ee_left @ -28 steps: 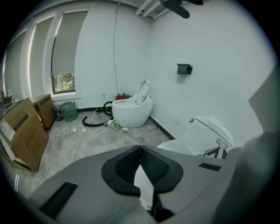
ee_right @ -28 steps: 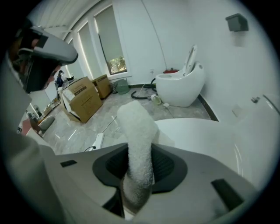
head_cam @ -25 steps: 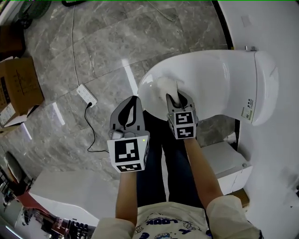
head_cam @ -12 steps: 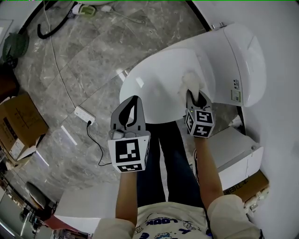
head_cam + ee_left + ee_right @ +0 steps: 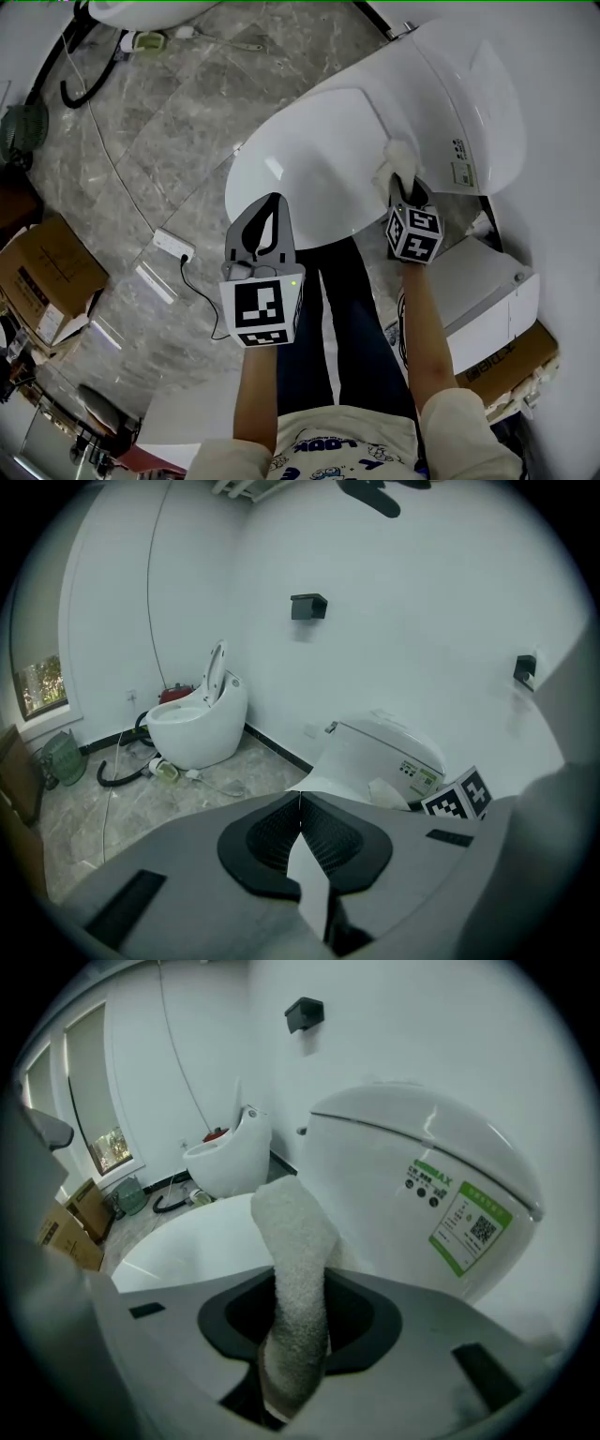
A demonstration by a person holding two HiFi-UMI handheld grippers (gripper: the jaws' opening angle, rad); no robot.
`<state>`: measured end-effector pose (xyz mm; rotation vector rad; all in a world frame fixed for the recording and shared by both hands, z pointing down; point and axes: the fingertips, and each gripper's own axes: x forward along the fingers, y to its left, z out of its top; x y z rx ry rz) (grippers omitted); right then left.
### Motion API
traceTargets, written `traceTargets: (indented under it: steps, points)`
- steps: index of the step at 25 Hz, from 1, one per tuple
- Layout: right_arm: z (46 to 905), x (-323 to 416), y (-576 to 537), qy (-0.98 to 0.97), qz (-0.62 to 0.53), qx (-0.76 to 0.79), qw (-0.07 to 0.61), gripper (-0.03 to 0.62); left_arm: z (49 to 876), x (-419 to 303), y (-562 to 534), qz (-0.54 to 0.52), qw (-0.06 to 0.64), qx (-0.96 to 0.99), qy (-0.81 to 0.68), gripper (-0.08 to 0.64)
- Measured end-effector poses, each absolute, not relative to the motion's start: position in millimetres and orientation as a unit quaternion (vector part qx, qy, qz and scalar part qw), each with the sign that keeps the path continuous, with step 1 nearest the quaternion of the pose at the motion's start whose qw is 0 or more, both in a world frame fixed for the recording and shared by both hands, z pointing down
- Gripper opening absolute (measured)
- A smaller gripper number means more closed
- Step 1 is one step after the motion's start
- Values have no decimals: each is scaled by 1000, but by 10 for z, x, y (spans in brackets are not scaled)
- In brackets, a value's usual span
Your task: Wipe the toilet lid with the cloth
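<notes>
The right tongs (image 5: 405,192) clamped the cloth (image 5: 397,159) at the rear of the lid (image 5: 309,159), while the left tongs (image 5: 267,211) hung pressed together, empty, near its front.

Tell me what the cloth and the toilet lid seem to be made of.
The cloth: soft, fluffy white fabric, likely terry or microfibre, going by its nubby pile. The toilet lid: hard, glossy white with light glints, probably plastic, though ceramic is possible.
</notes>
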<state>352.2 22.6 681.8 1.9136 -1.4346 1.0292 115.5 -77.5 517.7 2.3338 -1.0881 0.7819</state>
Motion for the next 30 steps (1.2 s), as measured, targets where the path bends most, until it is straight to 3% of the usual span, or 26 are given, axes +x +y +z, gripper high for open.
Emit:
traceTargets:
  steps: [16, 30]
  points:
    - [7262, 3501, 486, -529, 421, 674, 298, 115, 5269, 1101, -670, 285, 239, 834, -408, 5]
    - [7333, 2625, 844, -562, 415, 634, 331, 115, 5286, 645, -558, 276, 251, 813, -447, 5]
